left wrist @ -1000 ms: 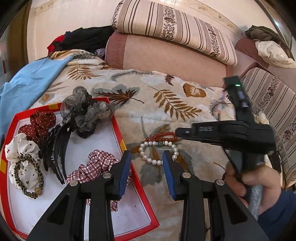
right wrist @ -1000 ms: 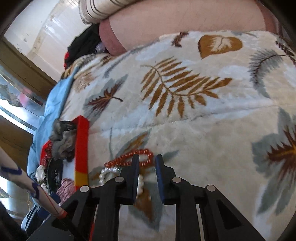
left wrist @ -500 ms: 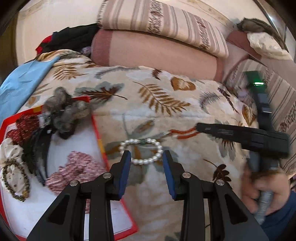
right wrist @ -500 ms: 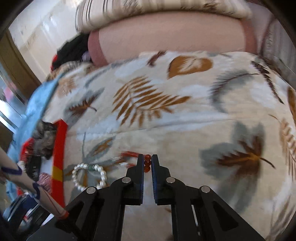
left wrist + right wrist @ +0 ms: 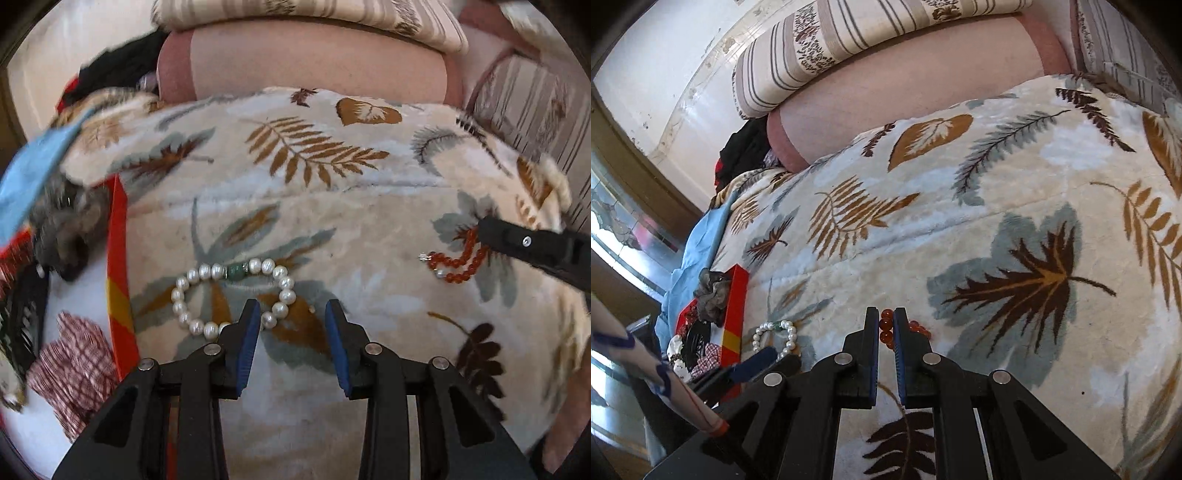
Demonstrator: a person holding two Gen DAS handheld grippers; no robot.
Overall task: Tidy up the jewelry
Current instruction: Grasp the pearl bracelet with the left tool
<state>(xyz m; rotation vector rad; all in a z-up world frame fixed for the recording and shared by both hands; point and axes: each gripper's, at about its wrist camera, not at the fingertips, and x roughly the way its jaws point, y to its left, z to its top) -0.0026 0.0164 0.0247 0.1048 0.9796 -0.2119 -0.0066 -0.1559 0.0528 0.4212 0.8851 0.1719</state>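
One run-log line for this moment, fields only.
right gripper: shut on red bead bracelet | left gripper: open, empty, at pearl bracelet | pearl bracelet: on leaf blanket beside red tray

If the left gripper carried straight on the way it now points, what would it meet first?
Most likely the pearl bracelet: the left gripper, jaws open, has its near rim beside one fingertip. Otherwise the leaf-print blanket.

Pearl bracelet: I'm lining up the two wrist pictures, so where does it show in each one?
Left wrist view: the pearl bracelet lies low and centre-left on the leaf blanket, just ahead of the left gripper.
Right wrist view: it sits low at the left, small, beside the left gripper's blue-padded fingers.
Shared landmark: the red tray rim, just left of the bracelet in both.
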